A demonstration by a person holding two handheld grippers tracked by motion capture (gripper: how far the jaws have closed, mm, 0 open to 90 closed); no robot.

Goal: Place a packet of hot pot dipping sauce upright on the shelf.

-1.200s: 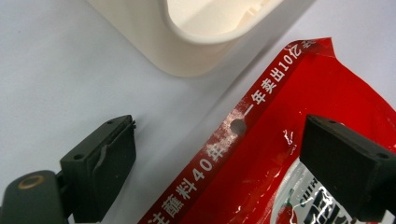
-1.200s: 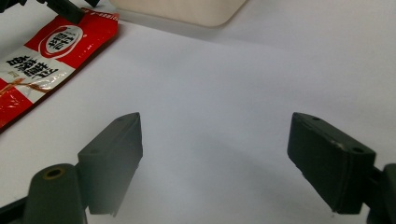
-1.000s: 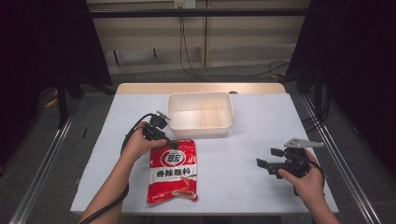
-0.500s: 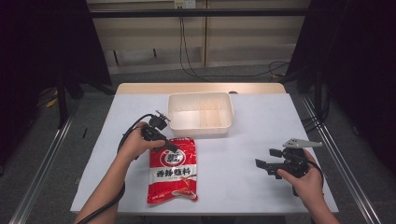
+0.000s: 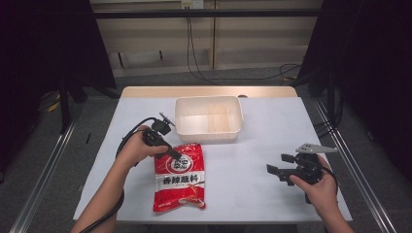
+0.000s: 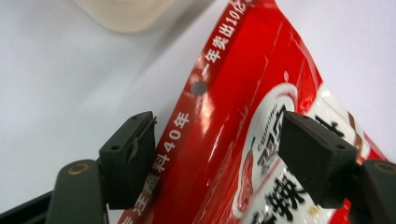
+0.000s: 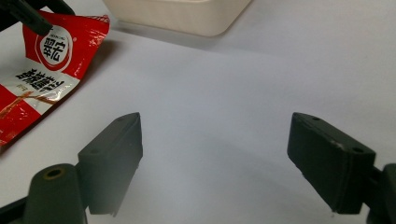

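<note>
The desk has a white top with a bare wooden strip along its far edge. A red sauce packet lies flat at about 7 o'clock from the desk's middle, its lower end near the near edge. A cream plastic tub stands at 12 o'clock from the packet, close to the far edge and apart from the packet. Between the packet and the right hand the white surface is bare, and the whole right half of the desk is open room.

The left forearm comes in from the bottom left and slants toward 1 o'clock. Its hand holds the left gripper tilted down over the packet's top left corner. In the left gripper view the left gripper straddles the packet: one jaw stands over the white desk just beside the packet's sealed edge, the other over its printed face. The jaws have just been closing, yet they are still spread with the packet's upper end between them, and the pads do not press on it.

The right hand rests low at 4 o'clock on the desk, near the right edge. The right gripper points toward 9 o'clock, roughly level. Its jaws stand wide apart over bare desk in the right gripper view, the packet well off at 10 o'clock and the tub at 12 o'clock.
</note>
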